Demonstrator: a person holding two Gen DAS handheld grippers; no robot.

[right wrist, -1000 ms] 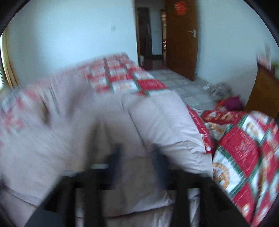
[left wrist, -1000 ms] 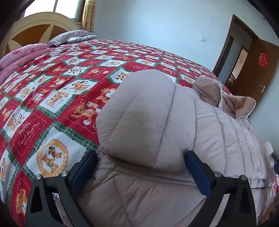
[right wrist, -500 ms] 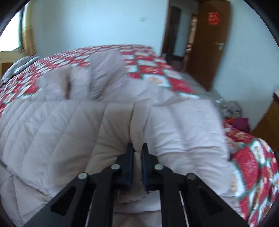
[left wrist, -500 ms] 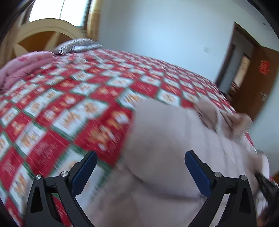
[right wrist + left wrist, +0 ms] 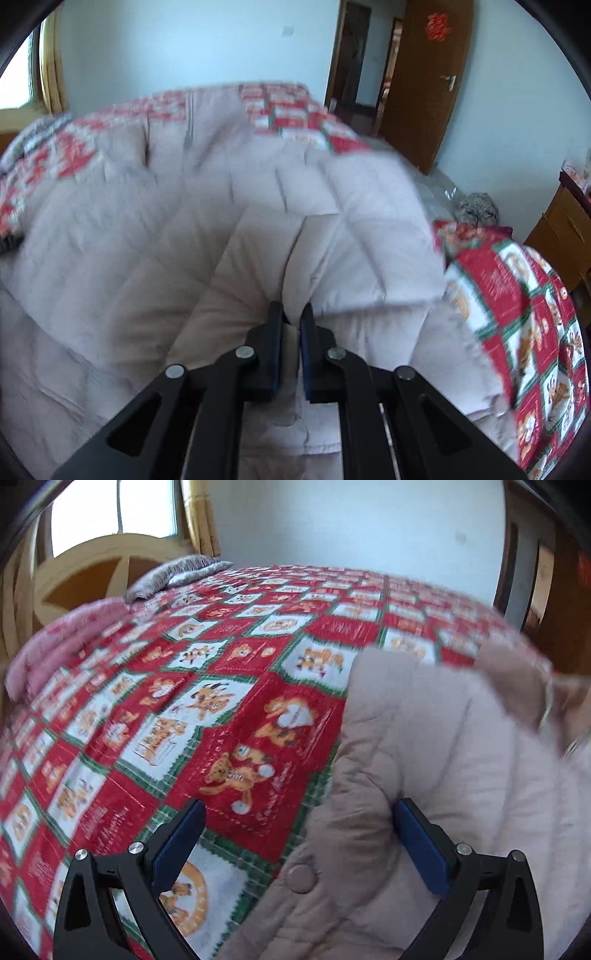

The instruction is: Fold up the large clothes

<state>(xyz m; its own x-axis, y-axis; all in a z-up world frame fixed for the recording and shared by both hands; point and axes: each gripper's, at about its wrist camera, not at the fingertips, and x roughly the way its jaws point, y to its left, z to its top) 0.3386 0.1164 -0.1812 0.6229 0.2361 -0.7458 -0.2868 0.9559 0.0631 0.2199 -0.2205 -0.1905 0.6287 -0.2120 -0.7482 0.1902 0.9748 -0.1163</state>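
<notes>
On the bed's red bear-print quilt (image 5: 236, 716) the beige puffer coat (image 5: 184, 258) lies half-folded, the left claw (image 5: 295, 845), now swung off toward its edge, gaping empty, the right claw (image 5: 291, 325) still pinching a fold.

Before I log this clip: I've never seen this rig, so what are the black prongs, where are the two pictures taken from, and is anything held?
The prongs are two-finger grippers that a person holds, one per hand; each carries a fisheye camera looking along its fingers. In the left wrist view the left gripper is open and grips nothing, above a red teddy-bear bedspread and the edge of a beige puffer coat. In the right wrist view the right gripper is shut on a fold of that coat, which lies spread on the bed. Both pictures are motion-blurred.
</notes>
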